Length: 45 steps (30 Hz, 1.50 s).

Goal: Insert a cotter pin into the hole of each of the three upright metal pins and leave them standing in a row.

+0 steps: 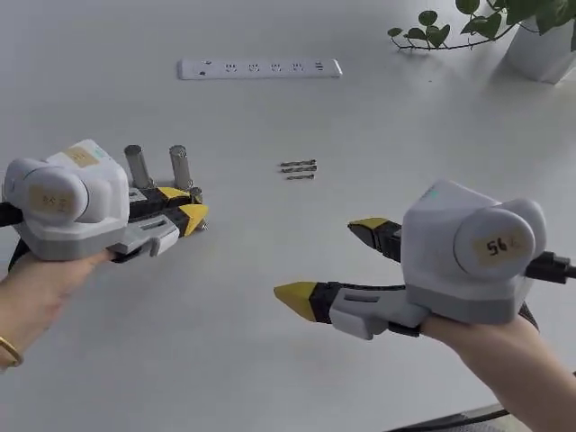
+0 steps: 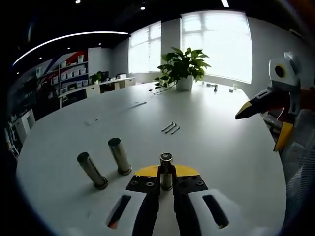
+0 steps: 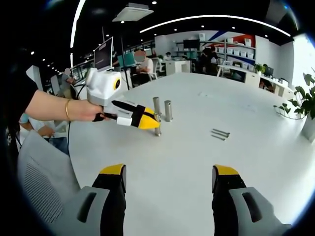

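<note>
Going off the cotter pins (image 1: pixel 298 169) on the table (image 1: pixel 270 378): power strip (image 1: pixel 260 68) straight behind them, potted plant (image 1: pixel 531 36) far back-right. Two upright metal pins (image 1: pixel 180 166) to their left, third metal pin (image 1: pixel 195 194) just in front of those, between the jaws of the left gripper (image 1: pixel 196 205). Right gripper (image 1: pixel 328 263) sits front-right.

Three metal pins stand upright in the lower part of the left gripper view: the first pin (image 2: pixel 92 170) at lower left, the second pin (image 2: pixel 119 156) beside it, and the third pin (image 2: pixel 166 171) at bottom centre. Three cotter pins (image 1: pixel 298 170) lie side by side just above the middle of the head view. One power strip (image 1: pixel 259 68) lies near the top, left of centre. One potted plant (image 1: pixel 540 54) is in the upper right corner. There are two grippers, the left gripper (image 1: pixel 187 205) at middle left and the right gripper (image 1: pixel 316 261) at lower right.
</note>
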Available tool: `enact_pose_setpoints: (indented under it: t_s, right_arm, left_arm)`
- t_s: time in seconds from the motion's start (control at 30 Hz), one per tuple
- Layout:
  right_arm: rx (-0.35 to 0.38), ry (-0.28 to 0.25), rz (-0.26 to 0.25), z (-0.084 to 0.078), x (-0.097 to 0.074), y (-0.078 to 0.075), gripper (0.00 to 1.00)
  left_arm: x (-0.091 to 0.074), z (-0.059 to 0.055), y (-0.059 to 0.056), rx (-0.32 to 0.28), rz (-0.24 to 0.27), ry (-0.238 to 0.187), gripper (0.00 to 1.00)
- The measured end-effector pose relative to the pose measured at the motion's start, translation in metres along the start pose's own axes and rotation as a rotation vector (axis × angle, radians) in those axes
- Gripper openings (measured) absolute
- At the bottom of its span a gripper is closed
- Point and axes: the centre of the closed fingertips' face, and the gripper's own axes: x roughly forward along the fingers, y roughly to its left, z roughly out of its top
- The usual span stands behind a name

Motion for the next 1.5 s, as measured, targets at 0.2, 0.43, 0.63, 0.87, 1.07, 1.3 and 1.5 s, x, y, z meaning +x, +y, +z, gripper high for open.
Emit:
enact_pose_setpoints:
  t_s: [0.2, 0.43, 0.63, 0.87, 1.07, 1.3, 1.5]
  right_arm:
    - [-0.003, 0.004, 0.002, -0.001, 0.0, 0.0, 0.68]
    - [-0.003, 0.001, 0.003, 0.0, 0.0, 0.002, 0.68]
    - [-0.006, -0.011, 0.006, 0.001, -0.001, 0.002, 0.66]
    - [-0.014, -0.016, 0.01, 0.003, 0.002, 0.002, 0.64]
    - [-0.012, -0.013, 0.01, 0.003, 0.0, 0.001, 0.64]
    - [-0.049, 0.004, 0.001, 0.009, 0.001, -0.014, 0.59]
    - [-0.093, 0.029, -0.016, 0.017, 0.01, -0.041, 0.47]
  left_arm:
    - [0.003, 0.0, -0.016, 0.025, -0.046, 0.001, 0.07]
    - [0.003, -0.004, -0.029, 0.044, -0.079, 0.005, 0.07]
    - [0.001, -0.005, -0.031, 0.053, -0.082, -0.001, 0.07]
    - [0.001, -0.005, -0.032, 0.067, -0.083, 0.002, 0.07]
    - [0.0, -0.01, -0.034, 0.065, -0.085, 0.027, 0.14]
    - [-0.009, -0.004, -0.03, -0.036, -0.033, 0.016, 0.31]
    - [-0.02, 0.004, -0.029, -0.113, 0.005, 0.001, 0.44]
